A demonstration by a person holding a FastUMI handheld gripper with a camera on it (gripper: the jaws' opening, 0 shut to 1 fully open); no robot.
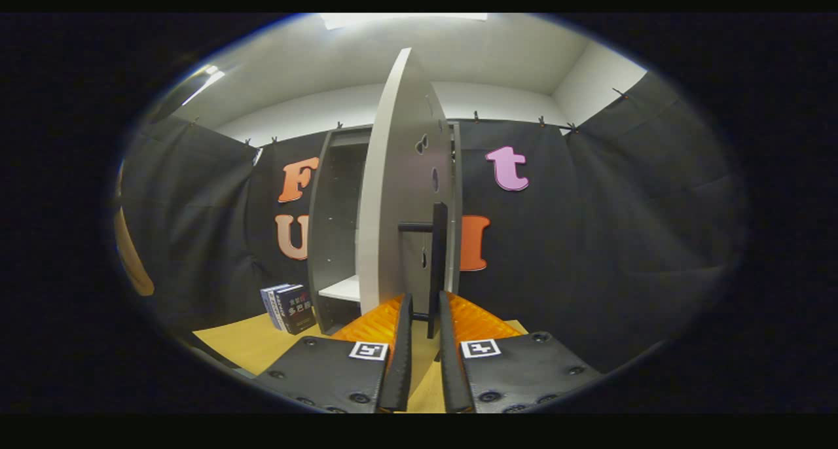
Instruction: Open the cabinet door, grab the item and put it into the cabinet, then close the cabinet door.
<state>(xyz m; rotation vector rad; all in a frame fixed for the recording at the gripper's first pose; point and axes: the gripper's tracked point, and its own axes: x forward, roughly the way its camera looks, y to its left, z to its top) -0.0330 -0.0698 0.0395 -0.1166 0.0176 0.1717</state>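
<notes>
Two fingers of the claw (424, 305) sit close together, a thin gap between them, on each side of the dark door handle (437, 266); whether they squeeze it is hard to tell. Just beyond stands the open cabinet door (393, 194). Left of the cabinet (337, 220), books (289, 307) stand on the table (242, 344).

Handle (437, 266) on open door (399, 194), between jaws; books (288, 308) left of cabinet (340, 226).

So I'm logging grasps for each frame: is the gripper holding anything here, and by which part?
The gripper has the cabinet door's black bar handle between its fingers, at the handle's lower end. Whether both fingers press it cannot be told.
</notes>
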